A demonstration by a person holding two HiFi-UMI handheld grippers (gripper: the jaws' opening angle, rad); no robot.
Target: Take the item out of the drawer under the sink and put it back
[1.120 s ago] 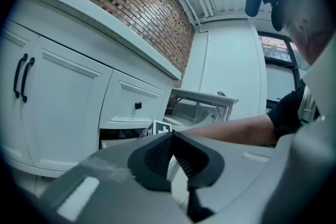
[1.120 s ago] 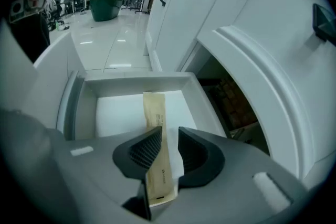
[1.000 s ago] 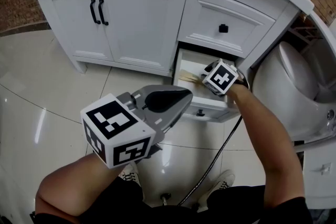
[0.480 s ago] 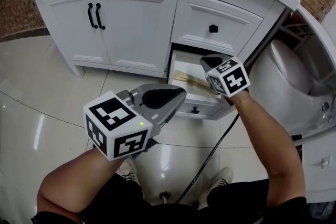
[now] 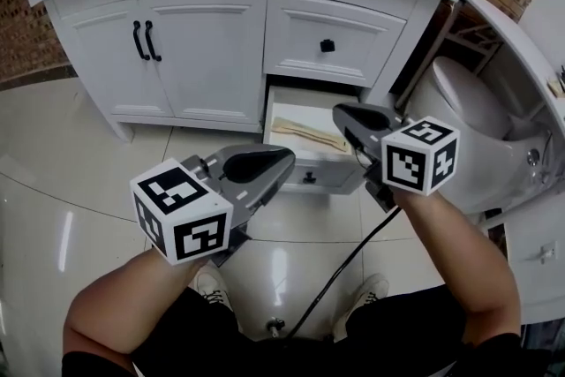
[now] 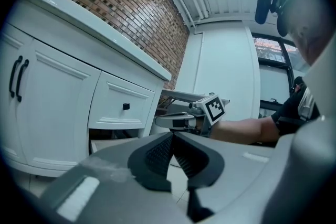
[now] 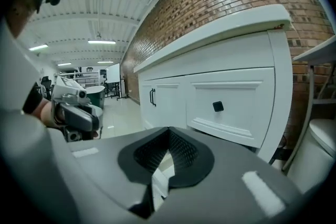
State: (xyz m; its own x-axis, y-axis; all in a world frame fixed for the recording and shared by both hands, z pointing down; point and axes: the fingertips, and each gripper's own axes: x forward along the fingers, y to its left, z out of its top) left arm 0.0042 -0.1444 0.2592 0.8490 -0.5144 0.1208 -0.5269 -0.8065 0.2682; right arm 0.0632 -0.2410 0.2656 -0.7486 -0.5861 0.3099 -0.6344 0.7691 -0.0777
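The lower drawer (image 5: 311,170) under the sink stands pulled out. A flat beige item (image 5: 309,135) lies inside it. My right gripper (image 5: 341,113) hovers above the drawer's right end, clear of it, jaws shut with nothing visible between them; in the right gripper view (image 7: 168,130) the pads meet. My left gripper (image 5: 284,157) floats in front of the drawer, over the floor, also shut and empty, and its pads touch in the left gripper view (image 6: 172,135). Each gripper shows in the other's view: the right gripper (image 6: 178,122) and the left gripper (image 7: 79,115).
A shut upper drawer with a black knob (image 5: 327,45) sits above the open one. Double cabinet doors with black handles (image 5: 141,40) are at the left. A white toilet (image 5: 468,124) stands to the right. A black cable (image 5: 353,253) trails over the glossy tile floor.
My right gripper has come up out of the drawer and back toward me, its jaws closing on the way. The left gripper has barely moved. The beige item still lies in the drawer.
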